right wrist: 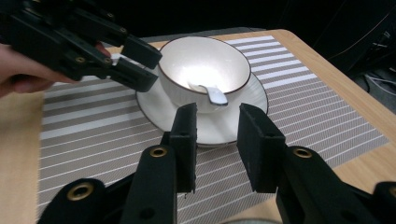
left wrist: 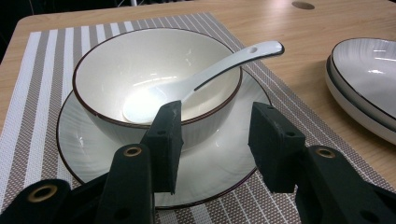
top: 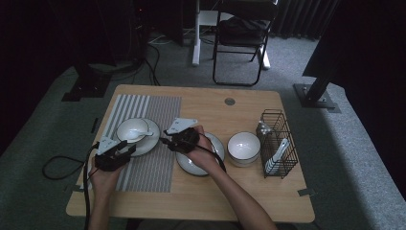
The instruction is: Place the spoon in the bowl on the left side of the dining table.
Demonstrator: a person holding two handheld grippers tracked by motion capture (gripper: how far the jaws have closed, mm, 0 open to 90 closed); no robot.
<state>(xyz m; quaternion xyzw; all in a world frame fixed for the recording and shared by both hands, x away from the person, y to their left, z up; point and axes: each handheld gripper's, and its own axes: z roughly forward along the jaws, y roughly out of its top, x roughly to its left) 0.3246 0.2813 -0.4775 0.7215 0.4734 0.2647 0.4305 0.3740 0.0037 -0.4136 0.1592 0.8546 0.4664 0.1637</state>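
A white bowl (top: pixel 132 129) with a dark rim stands on a white plate (top: pixel 151 139) on the striped placemat (top: pixel 153 167). A white spoon (left wrist: pixel 224 67) lies in the bowl, its handle over the rim. My left gripper (top: pixel 125 149) is at the plate's near left side, and its jaws (left wrist: pixel 217 135) stand open just short of the bowl with nothing between them. My right gripper (top: pixel 166 140) hovers to the right of the plate and points at the bowl (right wrist: pixel 203 65). Its jaws (right wrist: pixel 217 126) are open and empty. The left gripper (right wrist: pixel 135 63) sits close beside the bowl's rim.
Stacked white plates (top: pixel 191 165) lie at the table's middle under my right hand. A second bowl (top: pixel 243 146) stands to their right. A black wire basket (top: pixel 277 139) holding white spoons is at the right. A folding chair (top: pixel 242 38) stands beyond the table.
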